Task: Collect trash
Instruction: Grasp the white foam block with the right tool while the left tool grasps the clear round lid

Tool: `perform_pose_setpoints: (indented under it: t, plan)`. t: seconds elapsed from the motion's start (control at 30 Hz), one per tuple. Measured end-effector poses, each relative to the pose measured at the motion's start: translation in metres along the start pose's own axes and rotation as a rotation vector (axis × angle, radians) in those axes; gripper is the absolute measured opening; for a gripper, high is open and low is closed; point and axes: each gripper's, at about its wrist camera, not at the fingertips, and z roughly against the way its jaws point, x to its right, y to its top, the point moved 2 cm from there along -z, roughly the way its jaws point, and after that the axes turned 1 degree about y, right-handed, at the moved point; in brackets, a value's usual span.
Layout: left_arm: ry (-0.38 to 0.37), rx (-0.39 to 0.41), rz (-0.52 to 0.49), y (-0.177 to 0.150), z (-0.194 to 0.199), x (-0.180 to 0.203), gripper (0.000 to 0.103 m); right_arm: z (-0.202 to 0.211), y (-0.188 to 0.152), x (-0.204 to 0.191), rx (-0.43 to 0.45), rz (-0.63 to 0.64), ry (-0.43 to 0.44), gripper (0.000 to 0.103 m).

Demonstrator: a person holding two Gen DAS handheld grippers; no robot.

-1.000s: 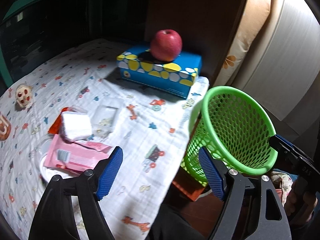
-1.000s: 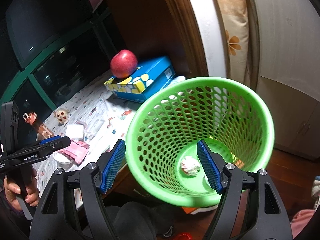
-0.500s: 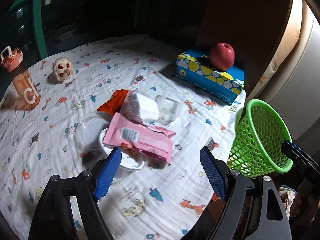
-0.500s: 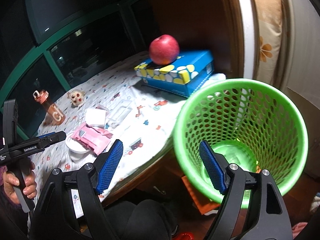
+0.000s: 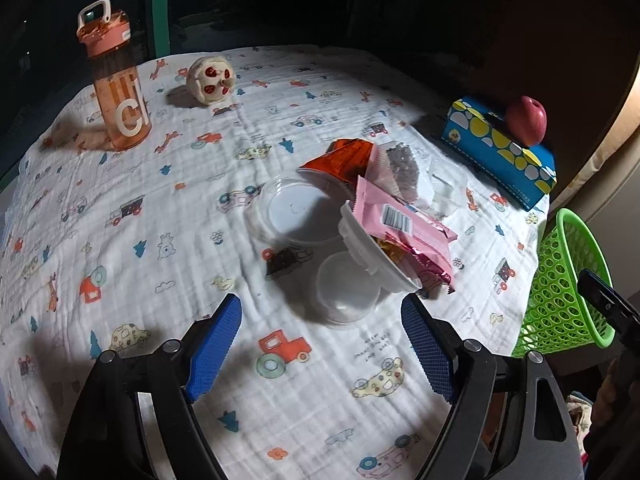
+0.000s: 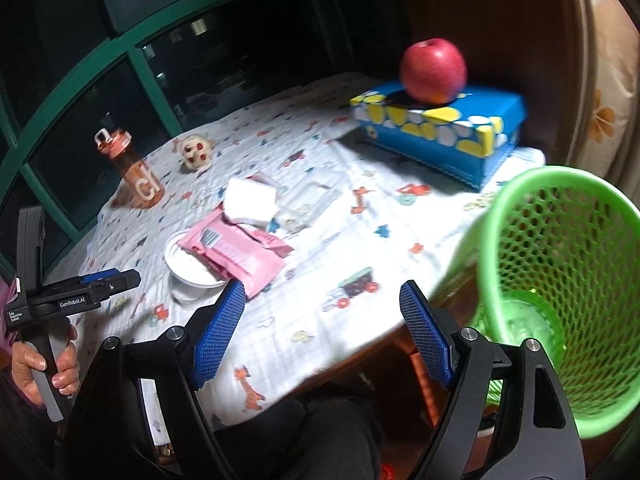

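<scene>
A heap of trash lies mid-table: a pink wrapper [image 5: 404, 228] [image 6: 236, 252] across a tipped white cup [image 5: 376, 256] [image 6: 192, 268], a clear lid [image 5: 296, 216], a small clear cup [image 5: 344, 288], an orange packet [image 5: 344, 158] and a clear bag [image 5: 400, 168]. The green mesh basket [image 5: 560, 288] [image 6: 560, 280] hangs off the table's right edge. My left gripper [image 5: 320, 356] is open and empty, just short of the small clear cup. My right gripper [image 6: 322, 332] is open and empty over the table's near edge, left of the basket.
An orange bottle [image 5: 116, 80] [image 6: 136, 172] and a small round toy [image 5: 210, 80] [image 6: 196, 152] stand at the far left. A blue tissue box [image 5: 500, 152] [image 6: 440, 132] with a red apple [image 5: 526, 120] [image 6: 434, 70] sits at the far right. A printed white cloth [image 5: 160, 240] covers the table.
The left gripper has swung left from the basket to face the trash heap and closed in on it. The right gripper has turned left, away from over the basket.
</scene>
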Motion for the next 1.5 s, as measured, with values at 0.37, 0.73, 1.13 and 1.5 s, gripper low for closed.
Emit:
perform_pose_setpoints:
  t: [0.37,0.73,1.13,1.5]
  plan:
    - [0.008,-0.010,0.049,-0.002,-0.006,-0.020,0.079,-0.051,0.027,-0.043,-0.044,0.076,0.095,0.081]
    - [0.003,-0.025,0.078,-0.003,-0.013,-0.036,0.079,-0.114,0.060,-0.058,-0.111,0.026,0.172,0.081]
    - [0.001,-0.039,0.122,-0.002,-0.021,-0.052,0.079,-0.167,0.073,-0.056,-0.174,-0.052,0.208,0.081]
    - [-0.027,-0.032,0.111,0.003,-0.020,-0.045,0.079,-0.187,0.074,-0.056,-0.204,-0.066,0.227,0.078]
